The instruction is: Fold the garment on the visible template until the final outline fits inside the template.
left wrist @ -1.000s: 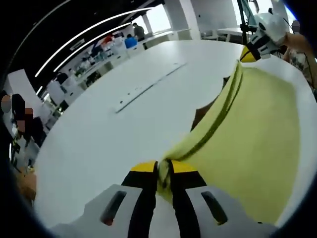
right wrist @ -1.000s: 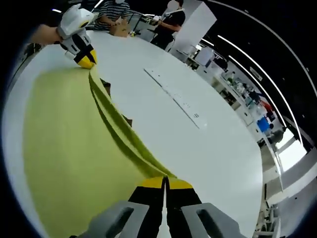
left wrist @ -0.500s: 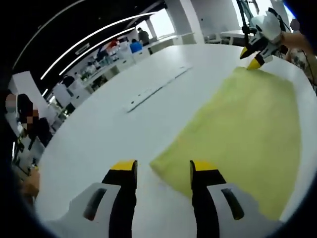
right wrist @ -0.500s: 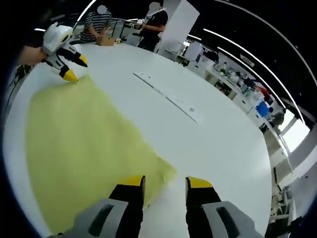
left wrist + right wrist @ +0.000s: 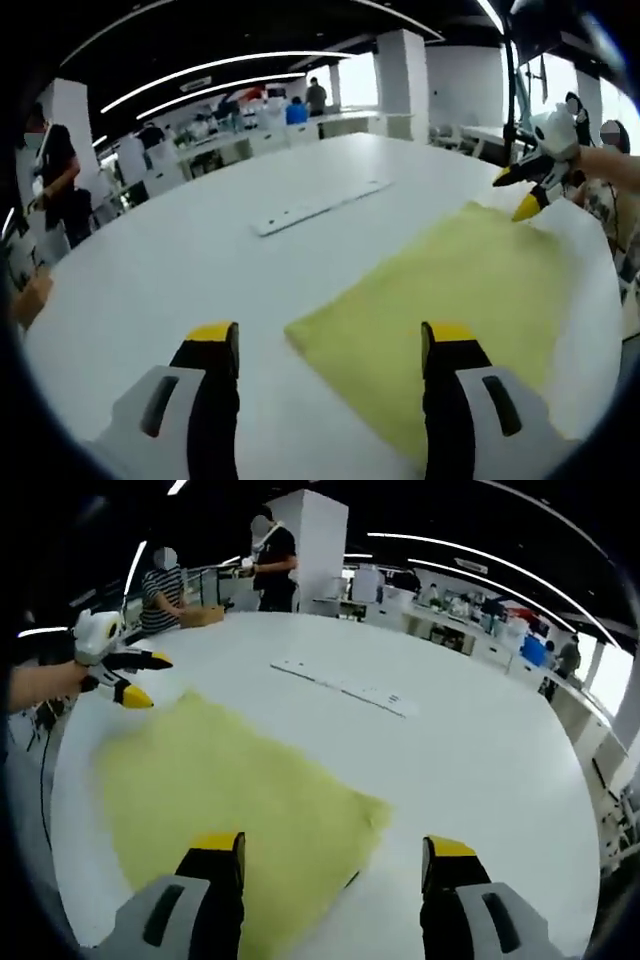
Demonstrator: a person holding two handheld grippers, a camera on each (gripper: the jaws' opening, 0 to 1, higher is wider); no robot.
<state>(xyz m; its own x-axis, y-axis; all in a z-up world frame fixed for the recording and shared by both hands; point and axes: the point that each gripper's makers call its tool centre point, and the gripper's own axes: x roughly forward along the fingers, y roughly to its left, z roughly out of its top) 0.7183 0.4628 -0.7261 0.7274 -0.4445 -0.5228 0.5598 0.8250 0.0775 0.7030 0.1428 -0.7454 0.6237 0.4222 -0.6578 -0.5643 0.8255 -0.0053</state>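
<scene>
We see the flat yellow-green fabric garment (image 5: 455,300) spread near the white table (image 5: 200,260) edge. Left gripper (image 5: 328,345) and right gripper (image 5: 333,852) both gape wide, holding nothing, each over one end corner; the long axis runs between them, equally near.

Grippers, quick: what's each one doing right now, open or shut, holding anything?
Left gripper: open, holding nothing, above the yellow garment.
Right gripper: open, holding nothing, above the same garment.
</scene>
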